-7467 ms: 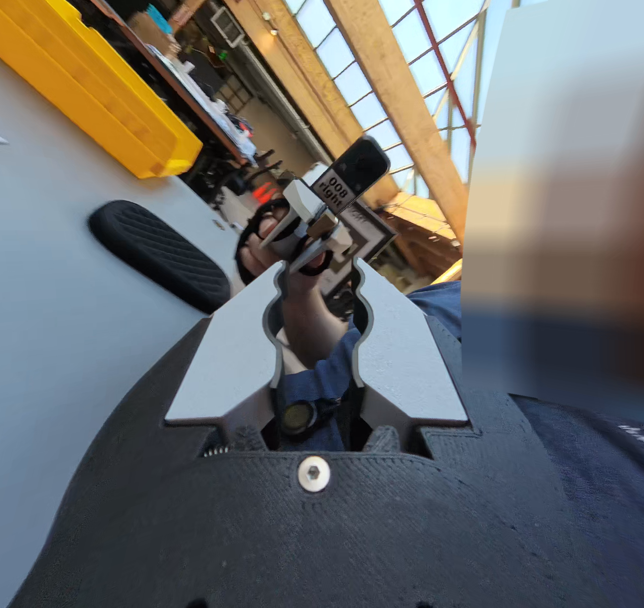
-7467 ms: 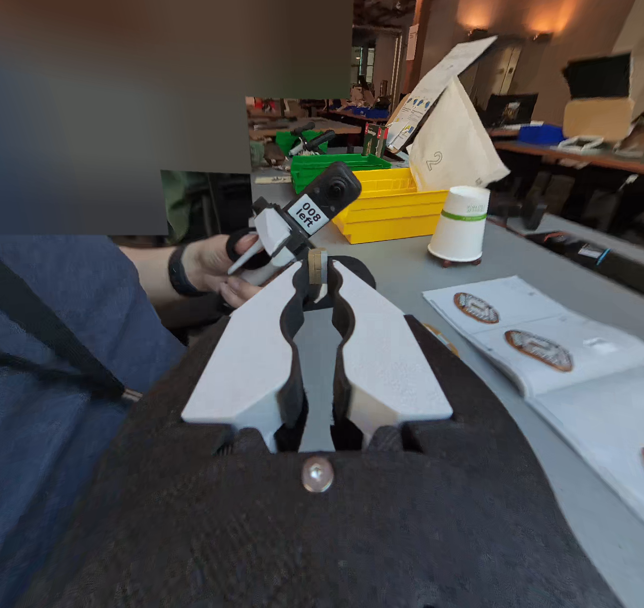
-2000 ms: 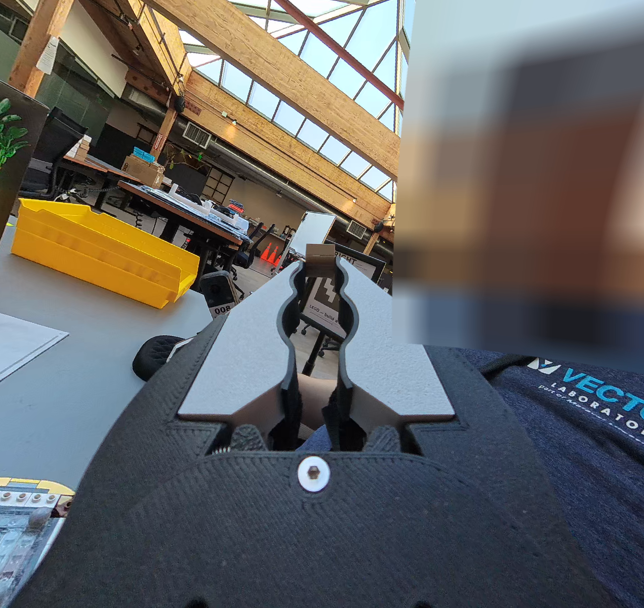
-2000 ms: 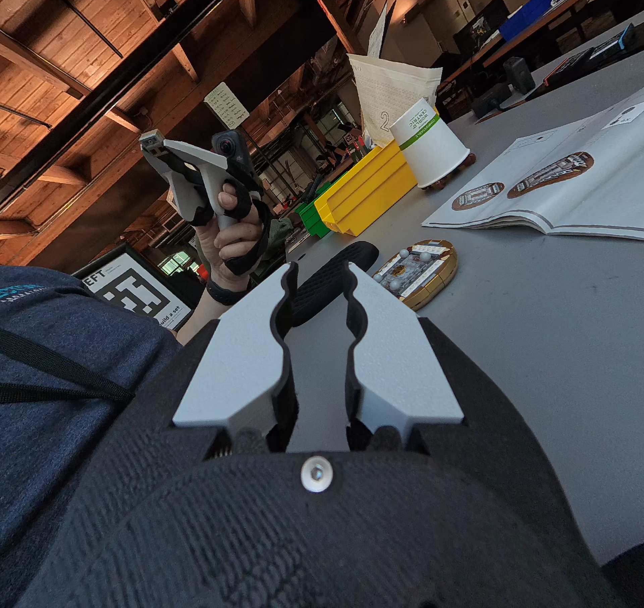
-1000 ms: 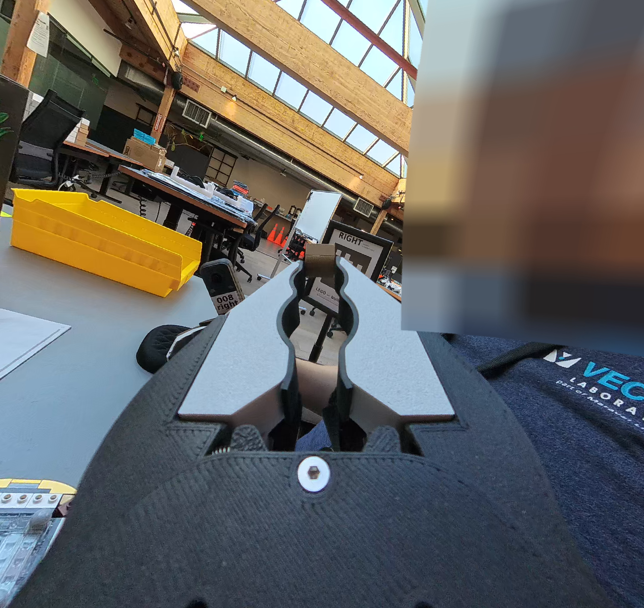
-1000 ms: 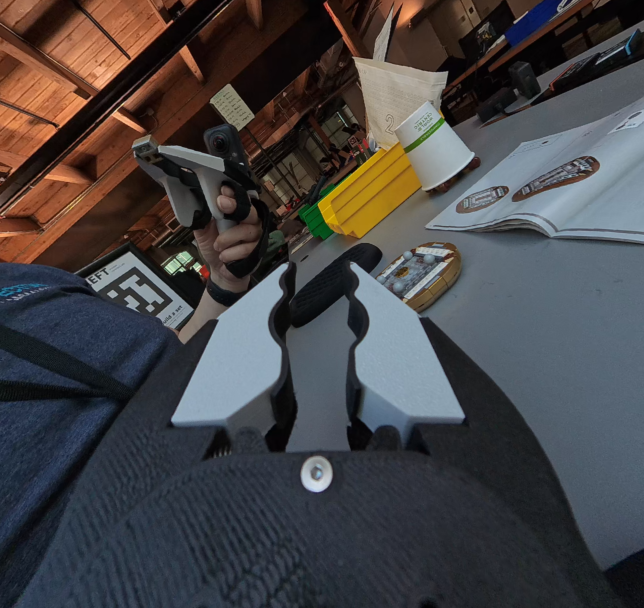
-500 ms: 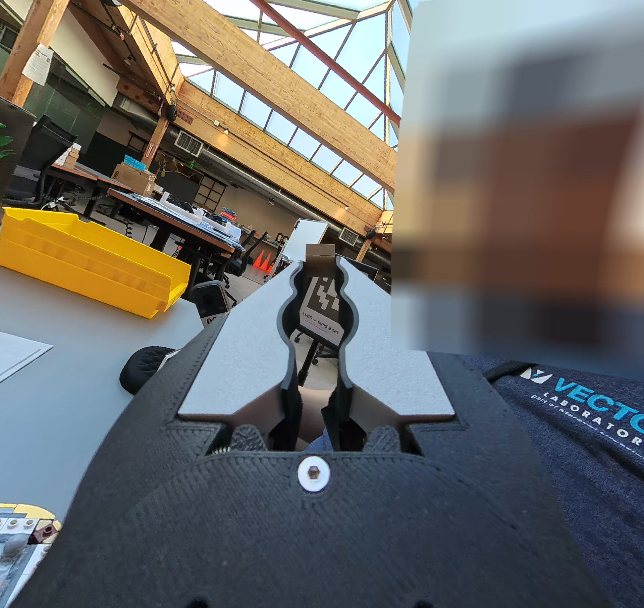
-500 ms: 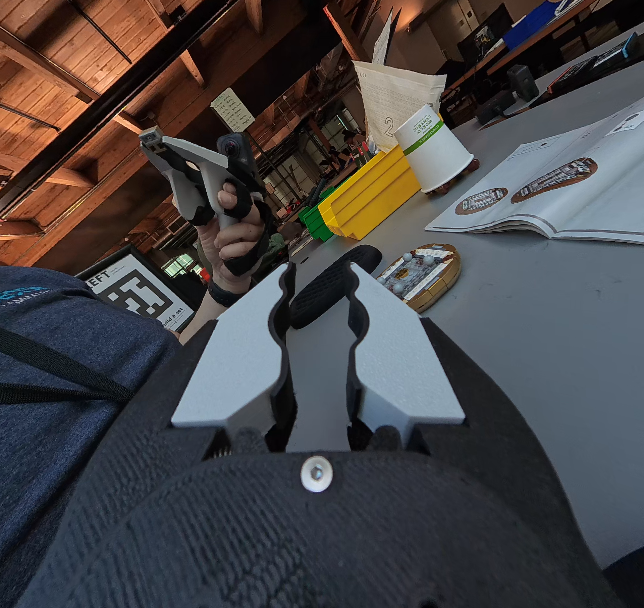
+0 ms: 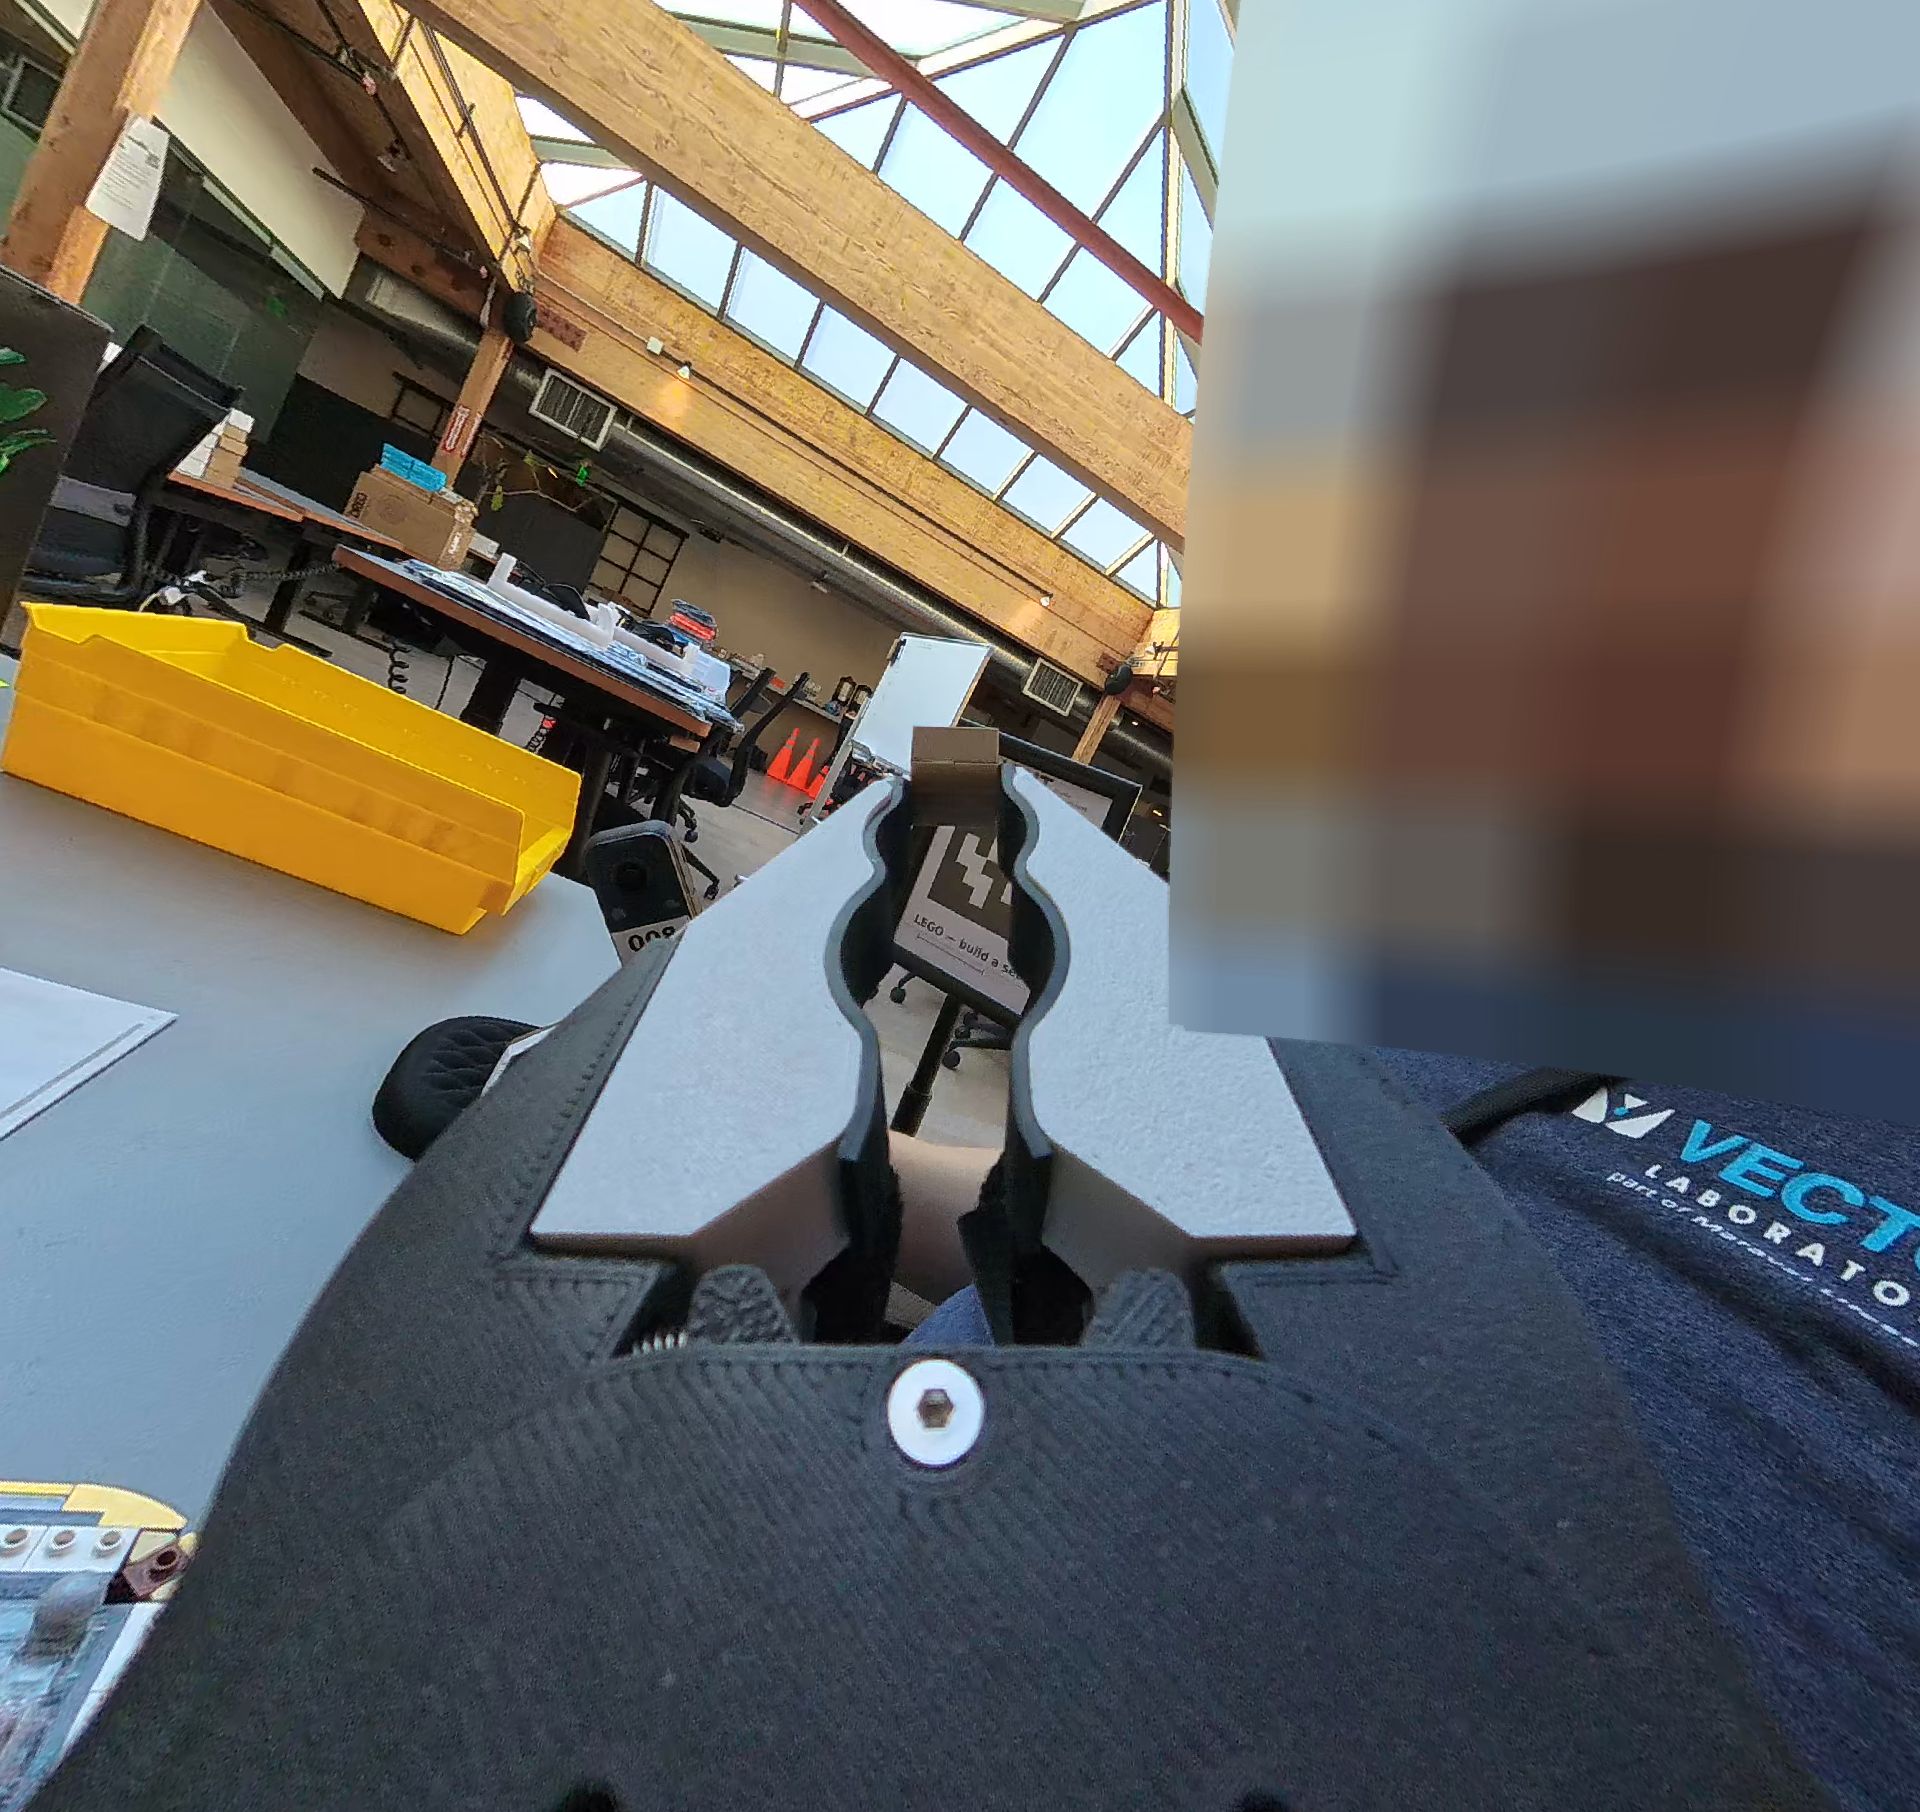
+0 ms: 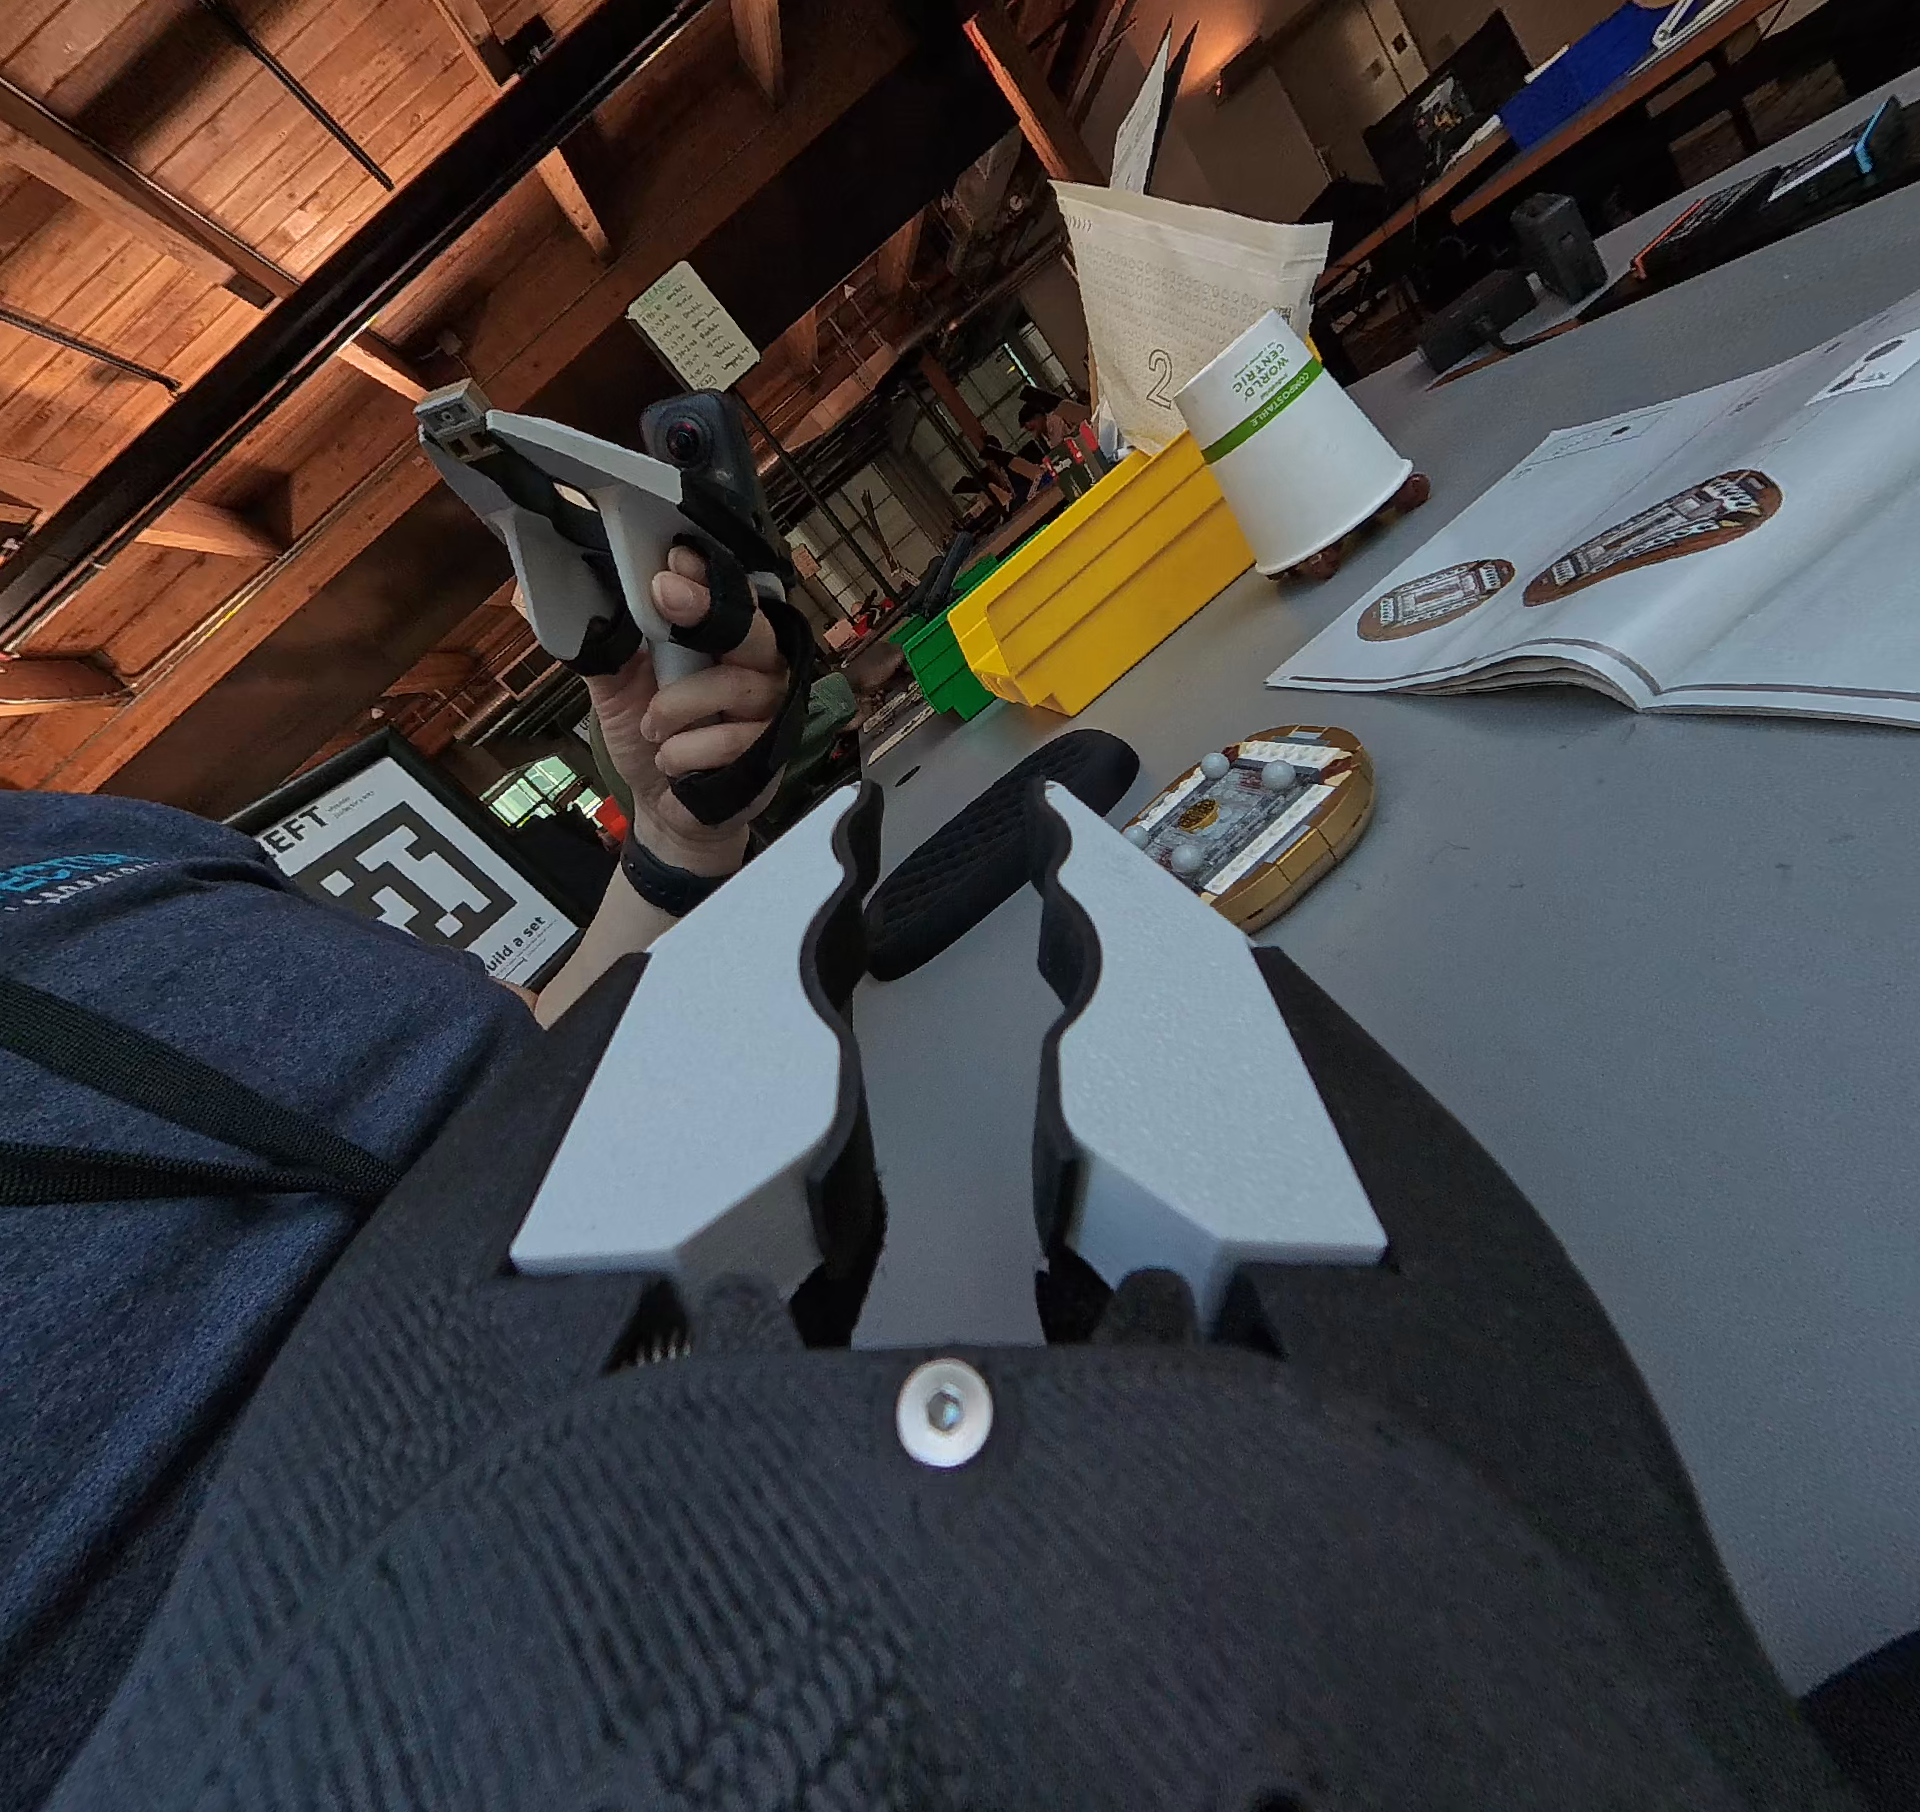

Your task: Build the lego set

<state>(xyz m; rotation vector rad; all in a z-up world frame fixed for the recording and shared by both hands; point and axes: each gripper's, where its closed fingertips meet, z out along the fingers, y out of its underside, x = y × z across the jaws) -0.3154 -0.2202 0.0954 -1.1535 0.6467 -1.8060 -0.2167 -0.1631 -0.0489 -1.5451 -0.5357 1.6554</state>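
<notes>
My left gripper (image 9: 954, 798) is shut on a small tan lego piece (image 9: 954, 765) pinched at its fingertips and held up in the air, pointing towards the person. In the right wrist view it is raised in a hand, with the piece (image 10: 449, 415) at its tip. My right gripper (image 10: 951, 812) is open and empty, low over the grey table (image 10: 1558, 1035). The oval lego build (image 10: 1257, 827), brown-rimmed with white and grey parts on top, lies on the table just beyond and to the right of the right gripper. It also shows at the bottom left of the left wrist view (image 9: 62, 1606).
A black oval pad (image 10: 987, 853) lies right ahead of the right gripper. An open instruction booklet (image 10: 1662, 599), an upturned paper cup (image 10: 1299, 453), a paper bag (image 10: 1174, 297), a yellow bin (image 10: 1101, 578) and a green bin (image 10: 935, 661) stand farther back. The person's torso is close on the left. There is about 20 cm between the tips of the two grippers.
The tan piece was in my right gripper 7.5 s ago and is now in my left gripper; the right gripper has opened and dropped towards the table. In the last second the left gripper only swayed slightly.
</notes>
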